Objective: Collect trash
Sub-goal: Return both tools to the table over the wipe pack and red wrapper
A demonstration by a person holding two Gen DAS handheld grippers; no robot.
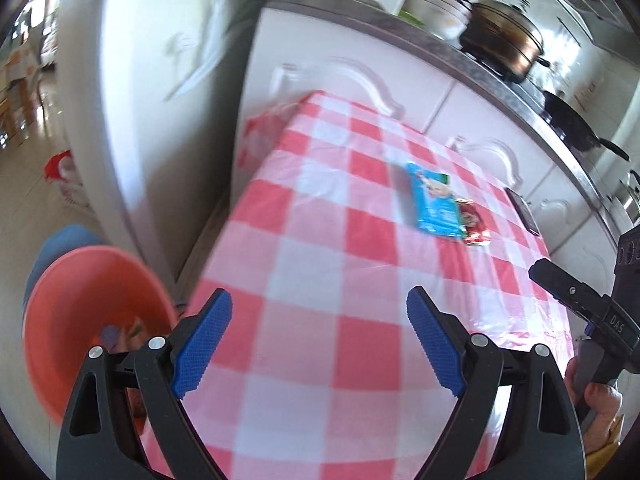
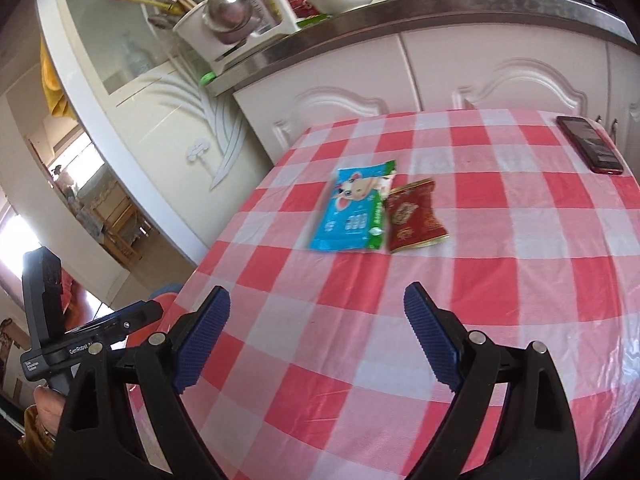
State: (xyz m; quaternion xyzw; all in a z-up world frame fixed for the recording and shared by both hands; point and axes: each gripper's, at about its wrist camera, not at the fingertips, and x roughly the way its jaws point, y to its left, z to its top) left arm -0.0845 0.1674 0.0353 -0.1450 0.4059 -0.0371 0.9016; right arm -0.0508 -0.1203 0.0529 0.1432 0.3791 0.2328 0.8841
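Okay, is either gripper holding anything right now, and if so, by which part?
Nothing is held. The left gripper and right gripper both stand open over the checked tablecloth; the blue wrapper and red wrapper lie untouched ahead.

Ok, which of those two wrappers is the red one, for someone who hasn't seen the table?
Find the red-and-white checked tablecloth in front of the white cabinets. Two flat packets lie side by side near its middle. The red wrapper is the smaller, gold-patterned one, on the side nearer the phone, beside the blue wrapper.

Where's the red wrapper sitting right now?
The red wrapper lies flat on the checked tablecloth, right beside the blue packet on that packet's right in the right wrist view, well left of the phone near the far edge.
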